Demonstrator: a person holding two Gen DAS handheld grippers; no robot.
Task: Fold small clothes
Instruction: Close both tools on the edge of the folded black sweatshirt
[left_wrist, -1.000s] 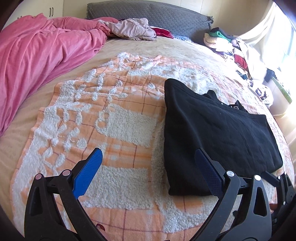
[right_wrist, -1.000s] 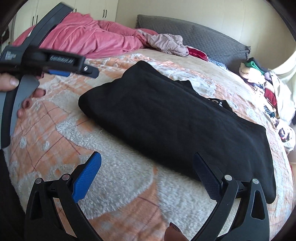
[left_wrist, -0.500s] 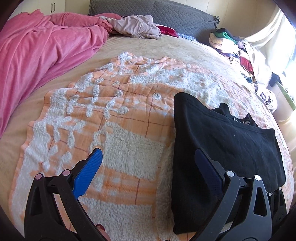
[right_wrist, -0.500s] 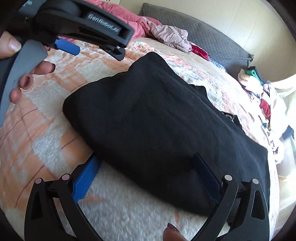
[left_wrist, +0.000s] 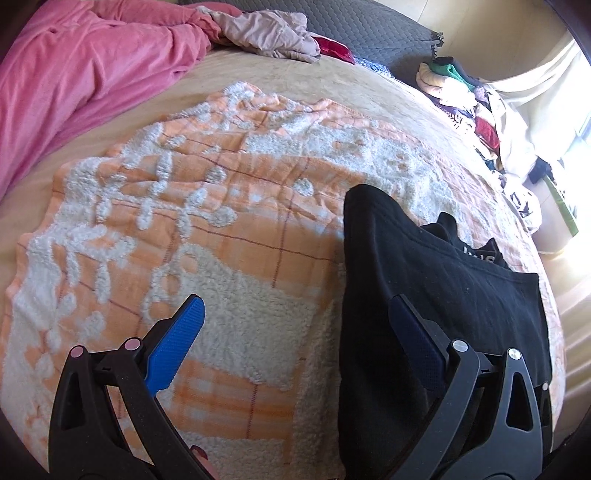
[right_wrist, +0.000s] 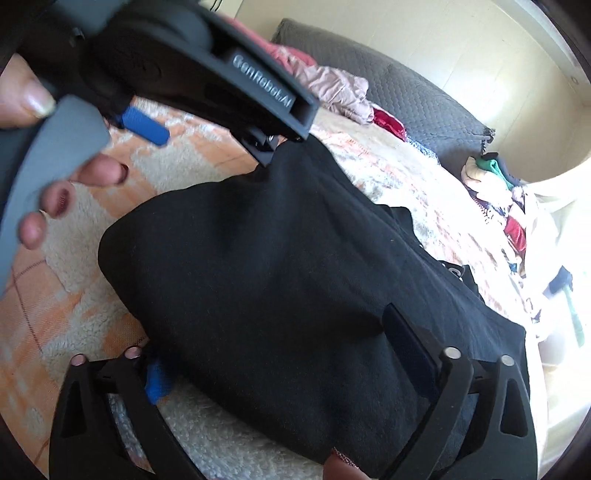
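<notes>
I am looking at a black garment lying folded into a broad, flat rectangle on an orange-and-white fleecy blanket, toward the blanket's right side. Its left edge is showing as a thick, rounded fold. At the far right, part of a collar with white lettering is peeking out from under the top layer.

My right gripper has its left blue pad mostly buried under the black garment. White print near the garment's collar is too small to read. The clothes pile is a jumble; can't tell items apart.
</notes>
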